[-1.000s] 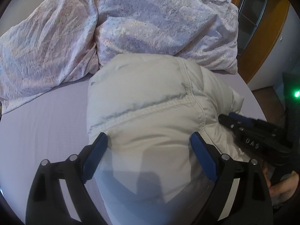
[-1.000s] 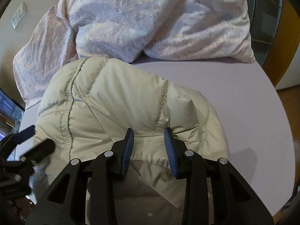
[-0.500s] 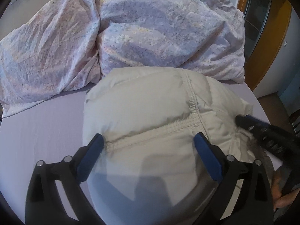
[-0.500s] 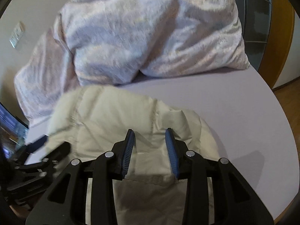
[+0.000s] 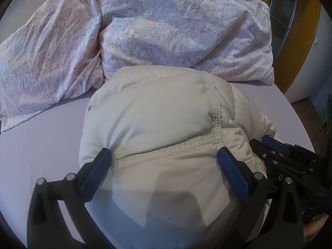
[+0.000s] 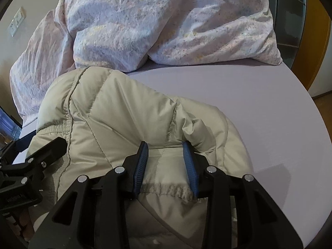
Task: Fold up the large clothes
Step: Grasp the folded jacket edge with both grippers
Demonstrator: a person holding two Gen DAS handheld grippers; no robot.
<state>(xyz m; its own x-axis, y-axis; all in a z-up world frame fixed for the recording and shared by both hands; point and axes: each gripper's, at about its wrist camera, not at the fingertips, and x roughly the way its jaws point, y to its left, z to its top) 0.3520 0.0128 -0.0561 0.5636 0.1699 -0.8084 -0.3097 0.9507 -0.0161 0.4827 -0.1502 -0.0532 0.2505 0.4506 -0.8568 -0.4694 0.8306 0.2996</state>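
A puffy cream down jacket point(image 5: 157, 112) lies bundled on the lilac bed sheet point(image 5: 41, 141). My left gripper point(image 5: 164, 155) is wide open, its blue pads straddling the jacket's near part by a gathered seam. My right gripper point(image 6: 165, 151) has its pads partly closed around a fold of the jacket point(image 6: 128, 112) near a stitched hem, with a gap still between them. The right gripper shows in the left wrist view point(image 5: 278, 151) at the jacket's right edge. The left gripper shows in the right wrist view point(image 6: 41, 151) at the jacket's left edge.
A crumpled floral duvet point(image 5: 145, 27) is piled along the far side of the bed, touching the jacket's far end; it also fills the top of the right wrist view point(image 6: 166, 20). An orange door frame point(image 5: 298, 41) stands right. Bare sheet point(image 6: 269, 108) lies right of the jacket.
Both grippers moved back and then forward again over the jacket. The left stays wide open. The right keeps the same partial gap around the fold.
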